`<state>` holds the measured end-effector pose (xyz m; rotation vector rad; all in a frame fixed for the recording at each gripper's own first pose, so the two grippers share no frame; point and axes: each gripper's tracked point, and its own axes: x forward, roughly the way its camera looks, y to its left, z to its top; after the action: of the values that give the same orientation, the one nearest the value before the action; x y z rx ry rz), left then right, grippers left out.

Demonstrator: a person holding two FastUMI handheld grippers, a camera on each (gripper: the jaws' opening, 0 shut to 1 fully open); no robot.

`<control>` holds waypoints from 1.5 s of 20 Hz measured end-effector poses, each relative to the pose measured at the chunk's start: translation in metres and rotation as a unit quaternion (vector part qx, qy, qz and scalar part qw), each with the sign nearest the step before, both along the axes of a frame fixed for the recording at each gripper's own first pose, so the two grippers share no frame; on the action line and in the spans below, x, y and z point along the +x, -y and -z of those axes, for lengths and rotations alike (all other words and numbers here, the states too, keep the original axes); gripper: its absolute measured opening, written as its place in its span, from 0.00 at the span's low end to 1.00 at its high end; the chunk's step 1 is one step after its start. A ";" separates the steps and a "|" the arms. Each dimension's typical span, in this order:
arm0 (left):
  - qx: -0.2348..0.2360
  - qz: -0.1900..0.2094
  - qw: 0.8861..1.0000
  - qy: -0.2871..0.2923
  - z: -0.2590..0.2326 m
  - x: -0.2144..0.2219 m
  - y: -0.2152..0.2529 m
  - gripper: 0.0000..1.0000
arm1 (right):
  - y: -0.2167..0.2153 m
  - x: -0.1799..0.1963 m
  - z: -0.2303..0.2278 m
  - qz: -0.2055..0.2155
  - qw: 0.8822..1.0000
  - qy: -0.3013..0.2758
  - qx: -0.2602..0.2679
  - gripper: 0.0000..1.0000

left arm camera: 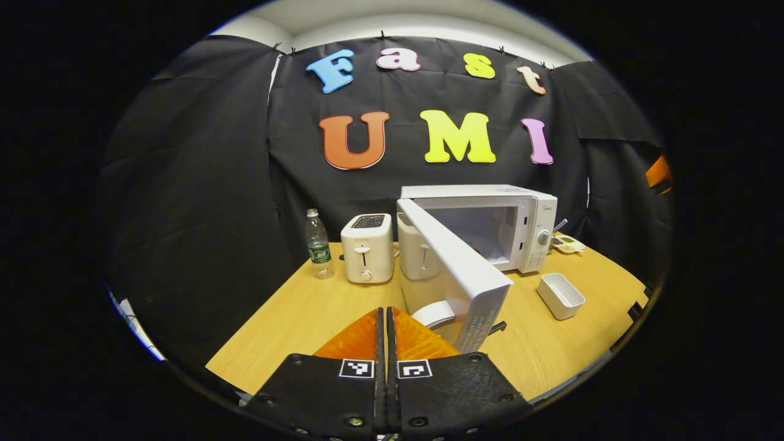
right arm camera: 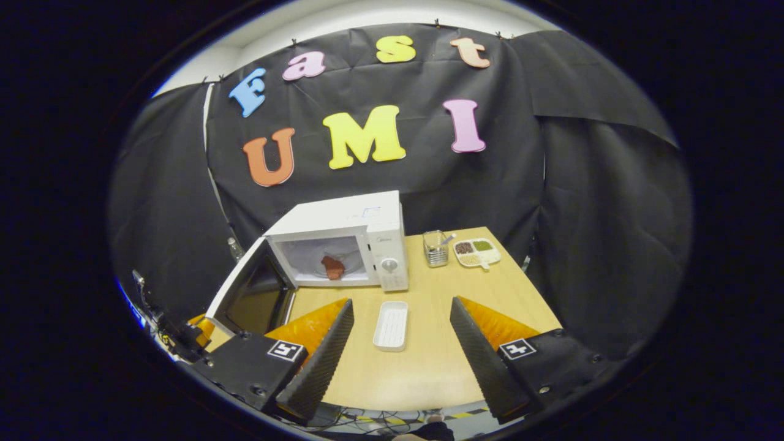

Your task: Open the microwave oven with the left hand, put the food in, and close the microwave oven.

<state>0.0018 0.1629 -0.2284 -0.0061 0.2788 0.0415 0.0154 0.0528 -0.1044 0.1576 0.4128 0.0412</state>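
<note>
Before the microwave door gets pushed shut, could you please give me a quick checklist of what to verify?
1. Food inside microwave oven: ok.
2. Door open, swung toward the left gripper: ok.
3. Right gripper open, holding nothing, back from the cavity: ok.
4. White tray on the table outside the door's swing: ok.
5. Left gripper shut, beside the door: ok.
6. Food clear of the door frame: cannot tell.
</note>
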 end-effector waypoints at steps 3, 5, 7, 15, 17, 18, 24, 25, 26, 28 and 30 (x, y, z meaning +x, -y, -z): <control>-0.006 0.010 1.000 -0.005 0.004 0.003 0.019 0.00 | 0.010 0.002 0.002 0.003 1.000 -0.007 -0.003 1.00; -0.006 0.020 1.000 -0.007 0.005 0.006 0.033 0.00 | 0.015 0.006 -0.002 0.005 1.000 -0.004 0.007 1.00; -0.006 0.030 1.000 -0.004 0.003 0.012 0.050 0.00 | 0.022 0.013 -0.002 0.006 1.000 -0.005 0.010 0.90; -0.018 0.057 0.998 -0.015 0.012 0.049 0.107 0.00 | 0.057 0.040 0.001 0.008 1.000 -0.017 0.006 1.00; -0.019 0.066 0.998 -0.015 0.010 0.060 0.123 0.00 | 0.067 0.049 0.002 0.010 1.000 -0.019 0.008 1.00; -0.019 0.070 0.997 -0.015 0.009 0.068 0.131 0.00 | 0.071 0.054 0.002 0.010 1.000 -0.017 0.005 1.00; -0.018 0.100 0.995 -0.013 0.006 0.104 0.176 0.00 | 0.094 0.088 0.008 0.007 1.000 -0.021 0.005 1.00; -0.018 0.103 0.994 -0.013 0.006 0.109 0.183 0.00 | 0.098 0.093 0.008 0.006 1.000 -0.021 0.005 1.00; -0.019 0.107 0.994 -0.013 0.006 0.115 0.190 0.00 | 0.101 0.098 0.009 0.006 1.000 -0.021 0.006 1.00; -0.021 0.115 0.993 -0.012 0.004 0.126 0.204 0.00 | 0.110 0.107 0.011 0.006 1.000 -0.020 0.003 1.00; -0.019 0.122 0.992 -0.013 0.004 0.138 0.215 0.00 | 0.120 0.114 0.013 0.011 1.000 -0.021 0.000 1.00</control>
<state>0.1402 -0.0526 -0.2324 -0.0088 0.3040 -0.2064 0.1296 -0.0676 -0.1177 0.1627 0.4531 0.0158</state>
